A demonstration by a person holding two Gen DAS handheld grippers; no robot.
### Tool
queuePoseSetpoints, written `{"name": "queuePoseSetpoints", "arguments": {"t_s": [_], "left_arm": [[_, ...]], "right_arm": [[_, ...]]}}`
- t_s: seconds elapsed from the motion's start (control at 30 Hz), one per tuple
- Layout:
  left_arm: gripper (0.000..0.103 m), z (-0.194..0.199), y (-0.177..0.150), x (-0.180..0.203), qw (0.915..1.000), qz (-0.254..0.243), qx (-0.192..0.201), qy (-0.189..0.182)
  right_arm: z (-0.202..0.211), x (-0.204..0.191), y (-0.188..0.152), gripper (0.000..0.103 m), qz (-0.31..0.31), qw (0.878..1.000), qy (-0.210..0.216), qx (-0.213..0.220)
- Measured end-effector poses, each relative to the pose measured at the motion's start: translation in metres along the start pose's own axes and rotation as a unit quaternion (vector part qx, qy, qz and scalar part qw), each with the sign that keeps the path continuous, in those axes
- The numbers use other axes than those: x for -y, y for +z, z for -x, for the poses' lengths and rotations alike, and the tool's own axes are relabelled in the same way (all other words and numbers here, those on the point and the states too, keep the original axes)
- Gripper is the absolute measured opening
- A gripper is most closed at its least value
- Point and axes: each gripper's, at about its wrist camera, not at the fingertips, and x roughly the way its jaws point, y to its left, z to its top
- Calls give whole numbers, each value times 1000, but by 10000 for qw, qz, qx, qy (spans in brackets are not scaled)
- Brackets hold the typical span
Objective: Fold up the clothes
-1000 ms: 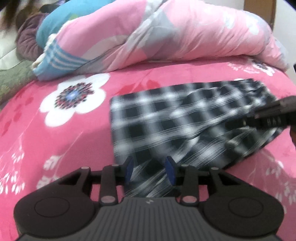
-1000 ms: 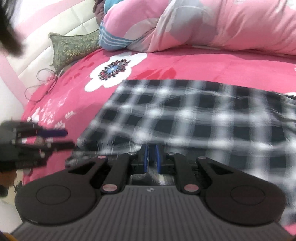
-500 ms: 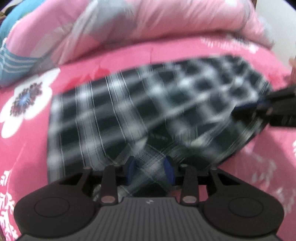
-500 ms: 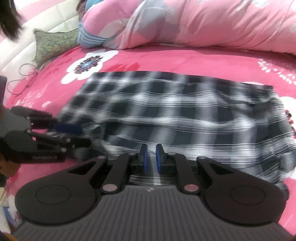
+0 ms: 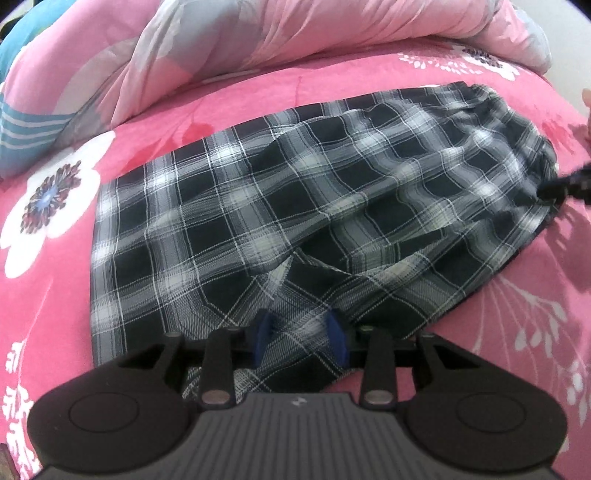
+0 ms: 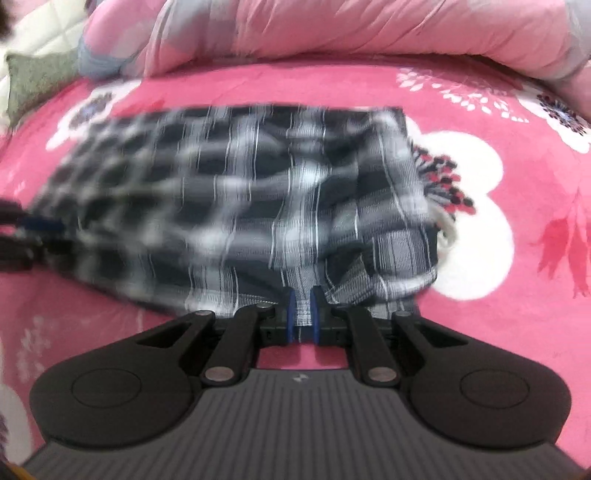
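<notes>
The black-and-white plaid garment [image 5: 295, 206] lies spread on the pink floral bedspread [image 5: 51, 310]. It is rumpled, its near edge bunched.

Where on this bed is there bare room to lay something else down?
Free: the pink bedspread left of the checked shorts, around the white flower, and the strip between shorts and rolled quilt. Also right of the shorts, by the big white flower. Crowded: the middle, where the left gripper and right gripper work the cloth.
</notes>
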Motion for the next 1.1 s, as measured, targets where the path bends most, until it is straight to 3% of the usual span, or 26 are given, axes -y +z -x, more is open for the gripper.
{"name": "queuePoseSetpoints", "arguments": {"t_s": [0.2,0.27,0.33,0.43,0.63,0.8,0.93,1.1], "left_arm": [[39,1,0,2,10000,-53,-40,66],[41,1,-1,3,9999,-63,-37,106],[44,1,-2,4,9999,-75,-32,148],[50,0,-1,3,9997,-57,-30,230],[53,0,0,5,9995,-39,20,308],[53,0,-1,5,9995,24,66,316],[54,1,-2,3,9995,20,117,281],[56,-1,-3,1,9996,68,177,232]], "right_arm": [[-15,-12,41,9,677,9951,102,717],[-27,-9,46,9,998,9926,-106,677],[-40,0,41,8,1168,9922,-324,276],[-38,0,44,8,1352,9903,-310,83],[-45,-14,90,9,1434,9869,156,723],[-105,-7,109,8,1355,9898,-189,409],[-100,-12,122,9,1322,9901,-268,391],[-98,-32,131,9,1376,9893,2,490]]}}
